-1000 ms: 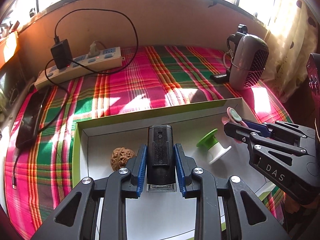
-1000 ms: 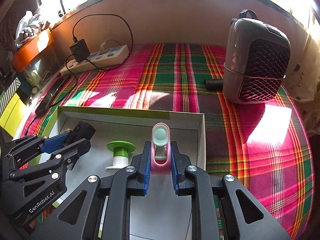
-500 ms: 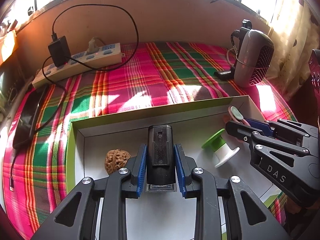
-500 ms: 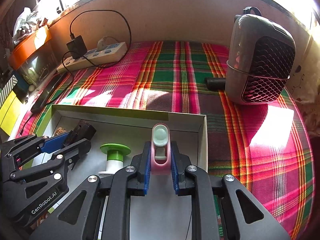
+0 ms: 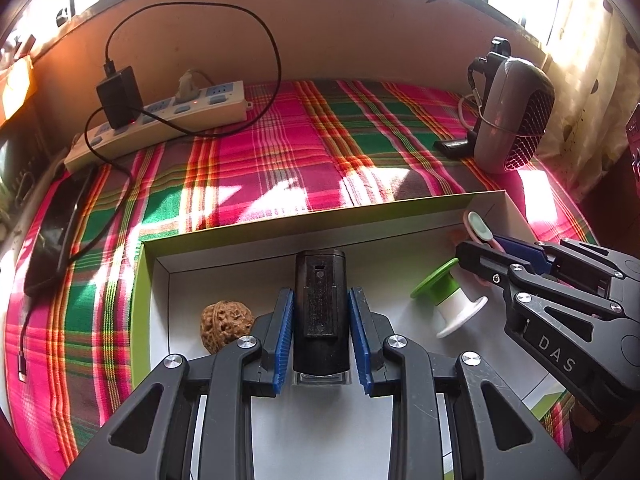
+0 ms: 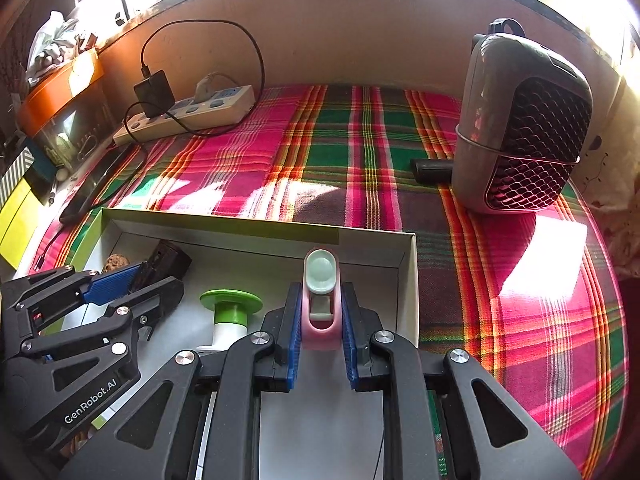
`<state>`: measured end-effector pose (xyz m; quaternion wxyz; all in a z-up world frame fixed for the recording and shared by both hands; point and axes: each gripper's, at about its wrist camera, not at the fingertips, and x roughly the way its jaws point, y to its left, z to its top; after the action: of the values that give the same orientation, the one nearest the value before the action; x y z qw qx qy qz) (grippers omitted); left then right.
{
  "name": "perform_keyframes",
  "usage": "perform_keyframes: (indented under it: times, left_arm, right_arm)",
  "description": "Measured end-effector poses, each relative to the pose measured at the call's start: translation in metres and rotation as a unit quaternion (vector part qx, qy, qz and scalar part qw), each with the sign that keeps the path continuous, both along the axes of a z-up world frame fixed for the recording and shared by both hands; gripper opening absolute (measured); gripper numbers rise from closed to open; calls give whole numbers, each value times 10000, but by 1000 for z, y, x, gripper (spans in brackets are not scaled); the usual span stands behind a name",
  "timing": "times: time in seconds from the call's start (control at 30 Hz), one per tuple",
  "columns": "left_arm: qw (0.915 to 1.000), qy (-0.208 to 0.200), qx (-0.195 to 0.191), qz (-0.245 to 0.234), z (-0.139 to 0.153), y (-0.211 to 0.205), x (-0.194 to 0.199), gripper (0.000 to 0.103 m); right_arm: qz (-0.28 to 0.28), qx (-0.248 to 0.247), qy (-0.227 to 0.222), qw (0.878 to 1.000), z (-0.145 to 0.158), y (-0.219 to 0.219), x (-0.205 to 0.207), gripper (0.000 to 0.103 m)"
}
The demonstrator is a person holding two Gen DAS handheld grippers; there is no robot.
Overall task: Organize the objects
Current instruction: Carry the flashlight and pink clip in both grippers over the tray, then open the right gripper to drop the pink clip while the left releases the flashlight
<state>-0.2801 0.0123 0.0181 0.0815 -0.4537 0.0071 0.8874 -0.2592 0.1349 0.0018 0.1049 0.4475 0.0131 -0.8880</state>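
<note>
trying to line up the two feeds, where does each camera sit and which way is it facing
Left wrist: sits on the left gripper, angled down into the white box; its own fingers clamp a black device; the right gripper enters from the right.
Right wrist: sits on the right gripper, angled down over the box's right end; its fingers clamp a pink clip; the left gripper enters from the left.
Shared: box, green spool, walnut, power strip, grey heater, plaid cloth.

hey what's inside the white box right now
Lying loose in the white box: a walnut and a green-and-white spool. The left gripper holds a black block over it, the right gripper a pink clip. The grippers hide the near floor.
</note>
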Motion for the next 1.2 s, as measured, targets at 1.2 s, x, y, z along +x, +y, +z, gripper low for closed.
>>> perform_keyframes:
  times: [1.2]
  left_arm:
    - [9992, 336, -84, 178, 24, -11, 53, 27]
  right_arm:
    - [-169, -102, 415, 9989, 28, 3, 50, 31]
